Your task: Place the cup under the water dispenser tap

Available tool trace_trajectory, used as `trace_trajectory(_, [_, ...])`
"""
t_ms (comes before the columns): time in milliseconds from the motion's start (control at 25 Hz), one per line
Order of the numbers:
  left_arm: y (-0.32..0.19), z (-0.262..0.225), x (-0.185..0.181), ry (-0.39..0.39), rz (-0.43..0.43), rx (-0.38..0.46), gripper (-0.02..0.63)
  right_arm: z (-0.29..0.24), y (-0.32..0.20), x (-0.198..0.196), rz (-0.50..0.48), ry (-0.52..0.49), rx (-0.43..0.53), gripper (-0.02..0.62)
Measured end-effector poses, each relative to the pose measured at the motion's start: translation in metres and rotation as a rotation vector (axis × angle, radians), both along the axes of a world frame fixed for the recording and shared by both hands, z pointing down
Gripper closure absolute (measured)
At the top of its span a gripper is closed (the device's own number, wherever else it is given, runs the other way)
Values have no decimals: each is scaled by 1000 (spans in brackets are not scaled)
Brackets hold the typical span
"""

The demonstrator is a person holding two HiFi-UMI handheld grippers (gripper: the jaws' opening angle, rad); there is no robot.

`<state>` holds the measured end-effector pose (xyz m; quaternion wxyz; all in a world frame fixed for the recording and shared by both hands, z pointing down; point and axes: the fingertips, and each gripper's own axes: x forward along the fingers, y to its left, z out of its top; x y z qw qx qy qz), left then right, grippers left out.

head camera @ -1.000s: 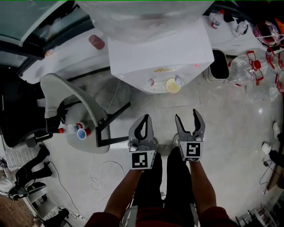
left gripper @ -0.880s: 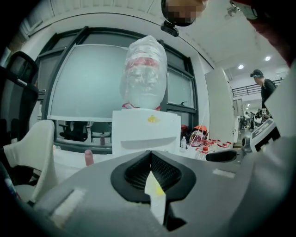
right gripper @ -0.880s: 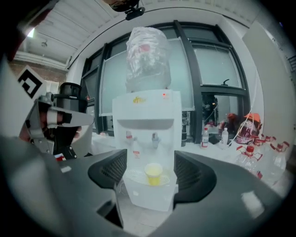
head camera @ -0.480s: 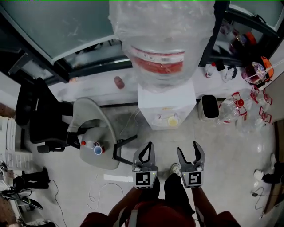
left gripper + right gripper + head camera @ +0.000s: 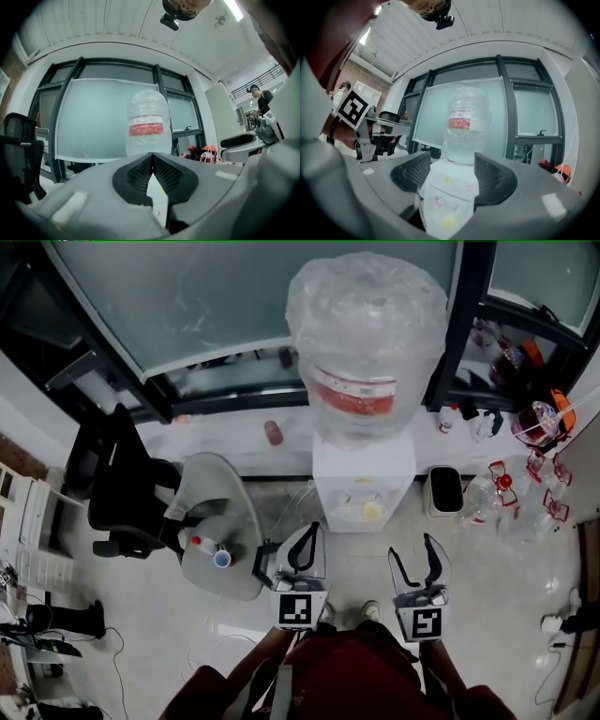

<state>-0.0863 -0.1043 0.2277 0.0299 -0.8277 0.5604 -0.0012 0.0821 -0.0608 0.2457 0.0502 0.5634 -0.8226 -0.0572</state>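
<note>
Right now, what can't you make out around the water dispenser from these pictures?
1) Exactly where the yellow cup sits on the water dispenser: head view, too small; right gripper view, blurred.
2) Dispenser's front: left gripper view, mostly hidden behind the shut, empty left tongs.
3) Print on the label of the bottle: every view, too small.

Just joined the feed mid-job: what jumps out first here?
The big plastic-wrapped water bottle with a red label, atop the white dispenser by the window, dominates the centre. A yellow cup sits in its tap recess. Below, the left gripper is shut and empty; the right gripper is closing its jaws on nothing.
</note>
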Motion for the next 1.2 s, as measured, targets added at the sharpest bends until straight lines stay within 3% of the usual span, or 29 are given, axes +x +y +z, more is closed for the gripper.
trace_trajectory(400, [-8,-54,-3,0,-27,112,601,-79,-29,21,65,22,156,346])
trace_trajectory(680, [-12,-68,-13,13,-54,133,601,-85,-42,25,120,-3,170,393])
trace_trajectory(960, [-14,-67,-13,2,-47,150,601,-63,-45,24,120,65,113,463])
trace_trajectory(1200, [-14,-58,-18,17,-57,111,601,-59,-45,24,132,56,106,573])
